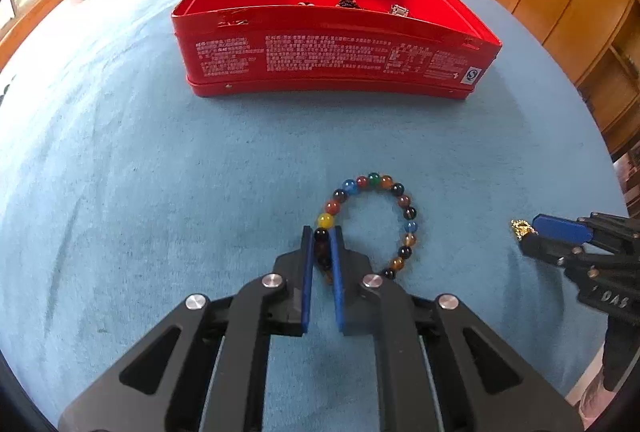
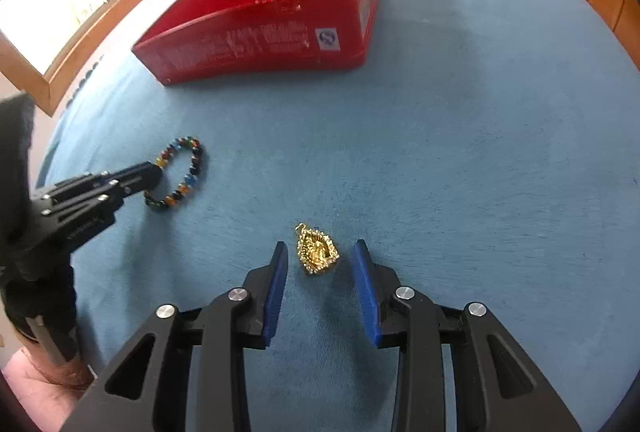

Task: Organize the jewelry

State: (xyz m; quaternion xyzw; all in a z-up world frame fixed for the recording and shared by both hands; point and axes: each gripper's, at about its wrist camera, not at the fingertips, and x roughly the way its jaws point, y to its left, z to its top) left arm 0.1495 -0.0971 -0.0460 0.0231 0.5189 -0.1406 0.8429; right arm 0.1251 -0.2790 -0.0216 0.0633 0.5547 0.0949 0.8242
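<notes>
A: Where was the bracelet (image 1: 370,222)?

B: Lower centre of the left view, on the blue cloth (image 1: 160,160). The left gripper (image 1: 322,246) pinched its near-side beads.

A: And the pendant (image 2: 317,250)?

B: Low in the right view, lying loose between the right gripper's (image 2: 320,256) spread jaws. It looked light, stiff and slippery; gripping its flat sides seemed best. The red tin (image 1: 320,72) sat at the top.

Red tin (image 1: 328,60), near wall: dense white print, too blurred to read; white square label (image 1: 474,75) with a blue circular mark, possibly an "S". Right gripper (image 1: 530,234), body: "DAS".
</notes>
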